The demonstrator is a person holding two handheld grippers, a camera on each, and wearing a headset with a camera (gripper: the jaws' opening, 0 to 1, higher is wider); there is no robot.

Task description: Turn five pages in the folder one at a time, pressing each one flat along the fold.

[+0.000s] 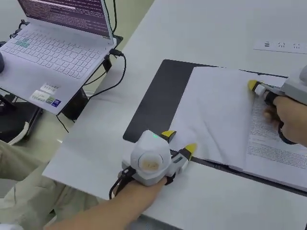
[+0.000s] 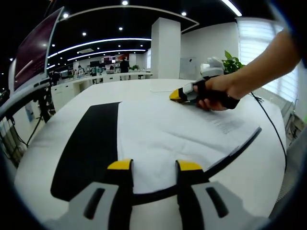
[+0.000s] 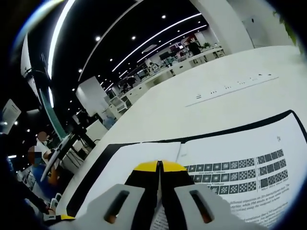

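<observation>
An open folder with a black cover (image 1: 158, 100) lies on the white table. A blank white page (image 1: 216, 115) lies turned over to the left, slightly raised near the fold. To its right is a printed page (image 1: 273, 139). My left gripper (image 1: 179, 142) is open at the blank page's near edge, and its yellow tips (image 2: 155, 166) straddle that page (image 2: 158, 134). My right gripper (image 1: 253, 85) is shut, its tip down by the fold at the far side. In the right gripper view its joined tips (image 3: 158, 166) sit between the blank page (image 3: 139, 153) and the printed page (image 3: 240, 163).
A laptop (image 1: 53, 43) stands on a raised stand at the far left, with black cables (image 1: 112, 72) trailing onto the table. A white power strip (image 1: 280, 45) lies beyond the folder. The table's near edge runs just below my left hand.
</observation>
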